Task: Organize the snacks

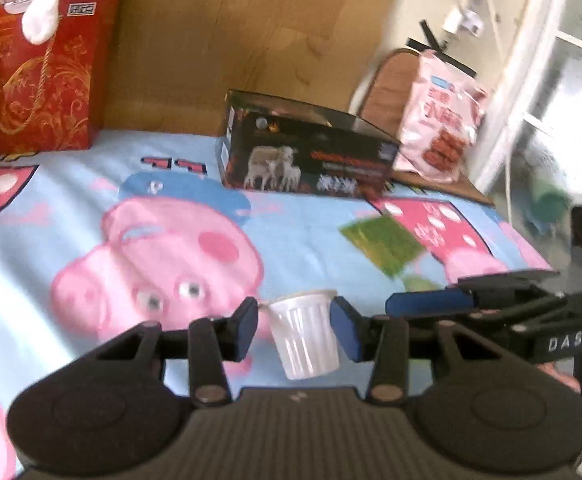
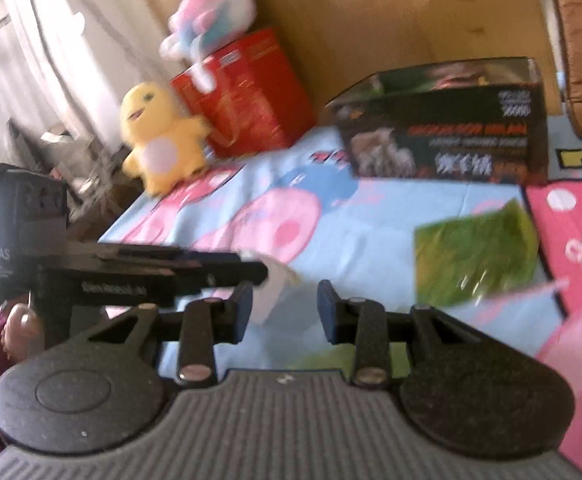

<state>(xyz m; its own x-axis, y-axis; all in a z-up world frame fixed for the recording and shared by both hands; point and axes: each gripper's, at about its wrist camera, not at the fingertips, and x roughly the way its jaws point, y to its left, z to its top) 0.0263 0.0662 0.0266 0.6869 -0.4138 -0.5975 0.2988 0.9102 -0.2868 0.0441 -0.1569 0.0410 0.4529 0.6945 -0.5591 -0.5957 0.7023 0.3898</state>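
A small white ribbed cup (image 1: 305,332) stands between the fingers of my left gripper (image 1: 294,326). The blue pads flank its rim, and small gaps show on both sides, so the jaws are open around it. A green snack packet (image 1: 379,242) lies flat on the cartoon pig cloth (image 1: 139,240); it also shows in the right wrist view (image 2: 477,258). A black box with sheep printed on it (image 1: 309,150) stands at the back, seen again in the right wrist view (image 2: 447,128). My right gripper (image 2: 285,310) is open and empty, just right of the cup (image 2: 271,292).
A red gift bag (image 1: 31,76) with a plush toy on top stands back left. A yellow plush chick (image 2: 159,140) sits beside it. A pink snack bag (image 1: 439,116) leans on a chair back right. A wooden headboard (image 1: 231,28) runs behind.
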